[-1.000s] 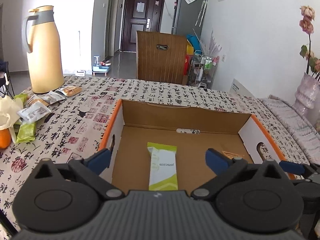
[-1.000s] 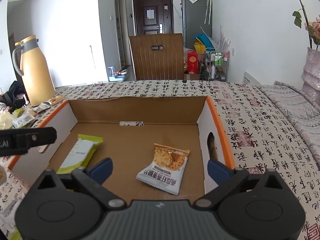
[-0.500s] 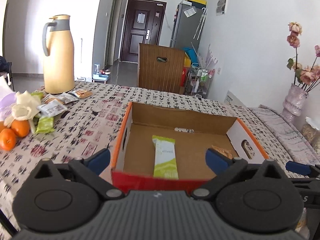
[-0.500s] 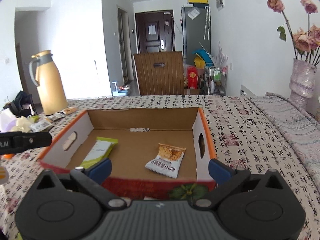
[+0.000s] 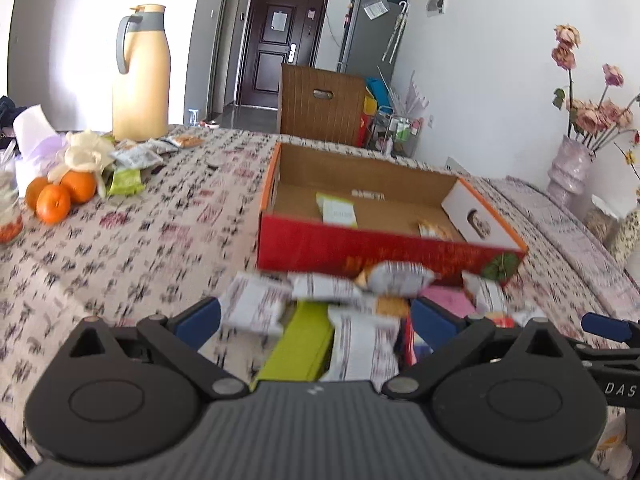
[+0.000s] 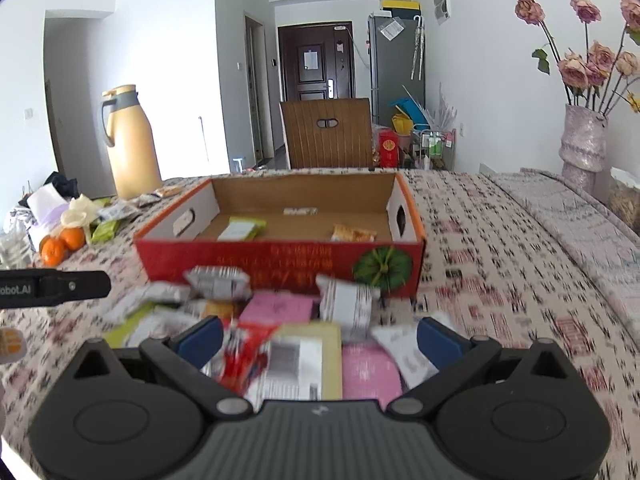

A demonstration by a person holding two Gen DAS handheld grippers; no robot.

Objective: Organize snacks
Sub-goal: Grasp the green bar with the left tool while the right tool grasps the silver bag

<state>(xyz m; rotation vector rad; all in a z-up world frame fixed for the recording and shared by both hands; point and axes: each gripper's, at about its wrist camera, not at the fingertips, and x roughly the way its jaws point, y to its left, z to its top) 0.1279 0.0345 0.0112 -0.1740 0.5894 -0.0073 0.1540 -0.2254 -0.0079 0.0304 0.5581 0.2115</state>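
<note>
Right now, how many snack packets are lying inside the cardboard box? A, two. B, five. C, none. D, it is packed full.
A: the cardboard box holds only a green-and-white packet on its left side and an orange-printed packet on its right, with bare floor between them; the rest of the snacks lie in a pile on the tablecloth in front of it.

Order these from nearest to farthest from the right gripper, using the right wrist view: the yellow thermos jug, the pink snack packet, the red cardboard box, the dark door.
1. pink snack packet, just ahead of the right gripper, in the pile.
2. red cardboard box, behind the pile, centre.
3. yellow thermos jug, far left on the table.
4. dark door, at the end of the room.
</note>
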